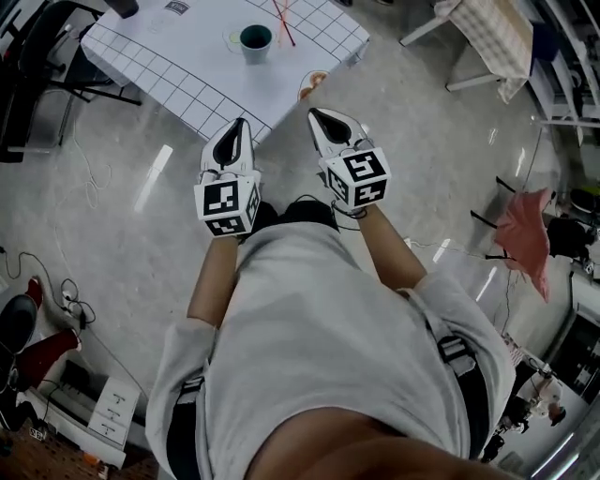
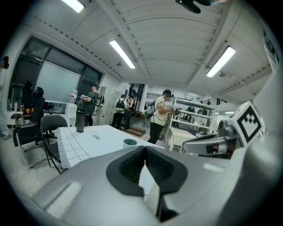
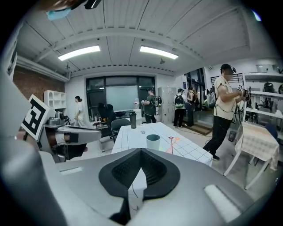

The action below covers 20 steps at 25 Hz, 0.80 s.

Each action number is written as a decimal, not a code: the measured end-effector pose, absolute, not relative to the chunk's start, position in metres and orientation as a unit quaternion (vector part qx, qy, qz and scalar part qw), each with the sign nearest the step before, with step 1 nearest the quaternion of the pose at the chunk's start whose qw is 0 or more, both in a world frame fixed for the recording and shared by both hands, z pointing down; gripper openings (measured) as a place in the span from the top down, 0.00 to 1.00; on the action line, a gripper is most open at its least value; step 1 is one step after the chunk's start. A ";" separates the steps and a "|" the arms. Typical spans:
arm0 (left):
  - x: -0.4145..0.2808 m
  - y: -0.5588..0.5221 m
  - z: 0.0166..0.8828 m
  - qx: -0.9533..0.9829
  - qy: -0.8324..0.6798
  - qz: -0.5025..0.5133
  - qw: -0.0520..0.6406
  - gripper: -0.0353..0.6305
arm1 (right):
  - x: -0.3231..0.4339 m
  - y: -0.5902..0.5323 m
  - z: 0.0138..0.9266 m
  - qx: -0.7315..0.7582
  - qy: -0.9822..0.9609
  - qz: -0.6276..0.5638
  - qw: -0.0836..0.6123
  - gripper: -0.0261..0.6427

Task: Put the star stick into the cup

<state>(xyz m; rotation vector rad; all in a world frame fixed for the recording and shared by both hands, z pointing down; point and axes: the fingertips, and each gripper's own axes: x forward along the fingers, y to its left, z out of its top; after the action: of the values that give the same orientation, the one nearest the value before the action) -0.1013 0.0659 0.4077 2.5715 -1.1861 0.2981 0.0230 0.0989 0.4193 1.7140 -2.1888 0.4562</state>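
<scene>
A teal-lined white cup (image 1: 255,40) stands on the white gridded table (image 1: 178,56) ahead of me; it also shows as the cup (image 3: 153,141) in the right gripper view and the cup (image 2: 130,142) in the left gripper view. The red star stick (image 1: 284,23) lies flat on the table just right of the cup, seen again as the star stick (image 3: 171,143). My left gripper (image 1: 242,126) and right gripper (image 1: 316,115) are held side by side in front of the body, short of the table's near edge. Both have jaws closed together with nothing between them.
A dark bottle (image 3: 133,119) stands at the table's far end. Office chairs (image 2: 48,132) sit to the left. A white chair with a draped cloth (image 3: 258,143) stands to the right. Several people (image 3: 225,110) stand beyond the table. Cables (image 1: 66,291) lie on the floor.
</scene>
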 end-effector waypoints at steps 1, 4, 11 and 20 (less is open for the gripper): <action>-0.100 0.057 0.410 0.892 -0.411 0.106 0.152 0.94 | 0.024 0.087 0.420 0.601 -0.764 0.162 0.170 0.96; -0.100 0.037 0.422 0.890 -0.407 0.114 0.171 0.94 | 0.027 0.055 0.422 0.600 -0.758 0.177 0.183 0.96; -0.097 -0.007 0.442 0.885 -0.407 0.138 0.177 0.94 | 0.051 -0.009 0.441 0.593 -0.757 0.181 0.209 0.96; -0.080 -0.111 0.475 0.847 -0.448 0.161 0.236 0.94 | 0.098 -0.139 0.484 0.552 -0.771 0.219 0.231 0.96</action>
<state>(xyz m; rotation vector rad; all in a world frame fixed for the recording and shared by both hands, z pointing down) -0.0804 -0.1108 0.4752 2.3241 -1.2276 0.4412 0.0975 -0.1393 0.4843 1.5181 -2.1191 0.6017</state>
